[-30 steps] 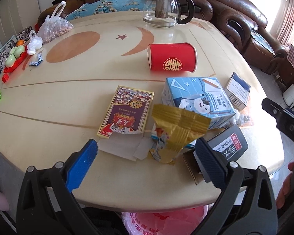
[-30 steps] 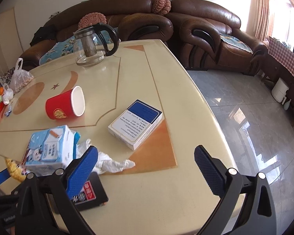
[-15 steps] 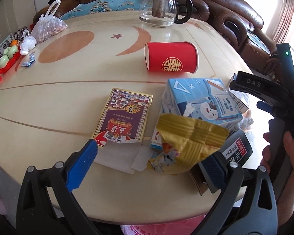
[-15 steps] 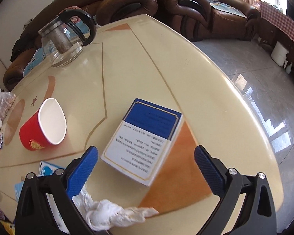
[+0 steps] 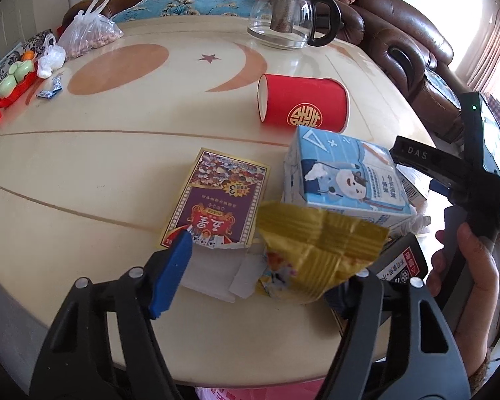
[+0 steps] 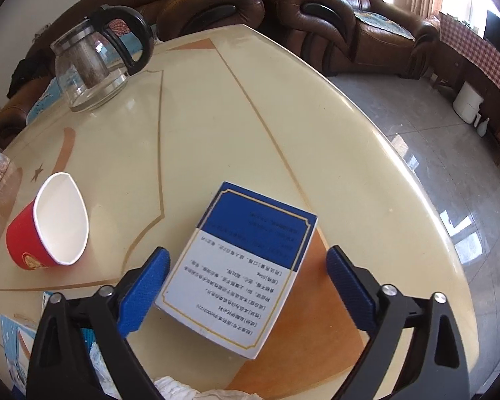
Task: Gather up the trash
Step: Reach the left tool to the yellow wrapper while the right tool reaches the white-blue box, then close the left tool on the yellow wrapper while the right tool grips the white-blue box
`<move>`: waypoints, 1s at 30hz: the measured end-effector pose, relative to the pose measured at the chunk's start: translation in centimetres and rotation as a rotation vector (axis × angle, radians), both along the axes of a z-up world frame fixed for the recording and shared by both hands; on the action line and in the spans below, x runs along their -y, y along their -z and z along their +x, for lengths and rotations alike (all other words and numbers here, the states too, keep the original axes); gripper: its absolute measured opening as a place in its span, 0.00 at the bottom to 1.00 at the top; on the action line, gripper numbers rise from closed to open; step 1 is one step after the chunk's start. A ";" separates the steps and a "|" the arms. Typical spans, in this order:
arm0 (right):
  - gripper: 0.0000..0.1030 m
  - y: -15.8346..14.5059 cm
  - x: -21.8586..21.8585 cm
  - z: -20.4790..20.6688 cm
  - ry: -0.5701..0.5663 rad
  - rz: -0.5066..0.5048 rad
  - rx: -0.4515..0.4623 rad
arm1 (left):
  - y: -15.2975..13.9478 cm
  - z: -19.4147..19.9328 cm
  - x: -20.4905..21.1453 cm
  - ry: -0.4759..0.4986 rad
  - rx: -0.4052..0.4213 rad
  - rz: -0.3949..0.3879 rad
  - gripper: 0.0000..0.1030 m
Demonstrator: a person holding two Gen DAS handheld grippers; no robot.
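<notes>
A crumpled yellow snack wrapper (image 5: 320, 243) lies at the table's near edge, between the jaws of my left gripper (image 5: 271, 256). Those jaws are closing; the left pad (image 5: 171, 273) stands clear of the wrapper and the right pad is hidden behind it. A blue and white flat box (image 6: 240, 266) lies between the jaws of my right gripper (image 6: 246, 253). These jaws are closing too, with a gap showing at the right pad (image 6: 346, 286). A red paper cup (image 5: 303, 103) lies on its side beyond a light blue carton (image 5: 343, 176).
A playing-card box (image 5: 216, 200), white paper scraps (image 5: 216, 276) and a black pack (image 5: 403, 266) lie around the wrapper. A glass teapot (image 6: 90, 63) stands at the back, plastic bags (image 5: 90, 33) at the far left. Crumpled tissue (image 6: 183, 386) lies near. A hand (image 5: 473, 266) holds the right tool.
The right gripper came down over the blue and white box and its jaws narrowed. The left gripper's jaws narrowed around the yellow wrapper, and it hardly moved.
</notes>
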State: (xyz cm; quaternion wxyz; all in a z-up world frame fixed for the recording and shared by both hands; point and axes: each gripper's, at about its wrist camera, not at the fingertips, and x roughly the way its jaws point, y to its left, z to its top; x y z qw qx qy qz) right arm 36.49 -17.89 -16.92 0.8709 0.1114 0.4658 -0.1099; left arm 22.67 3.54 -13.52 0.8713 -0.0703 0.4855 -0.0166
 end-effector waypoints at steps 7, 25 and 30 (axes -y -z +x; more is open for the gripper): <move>0.70 -0.3 0.0 -0.4 -0.029 0.019 0.024 | -0.1 -0.4 -0.2 0.007 -0.002 -0.026 0.54; 0.64 -2.7 0.9 -2.8 -0.096 -0.013 0.089 | -0.6 -1.6 -1.7 0.001 0.023 -0.116 0.20; 0.64 -3.7 0.6 -3.4 -0.103 -0.034 0.117 | -0.9 -1.8 -2.5 -0.008 0.034 -0.141 0.19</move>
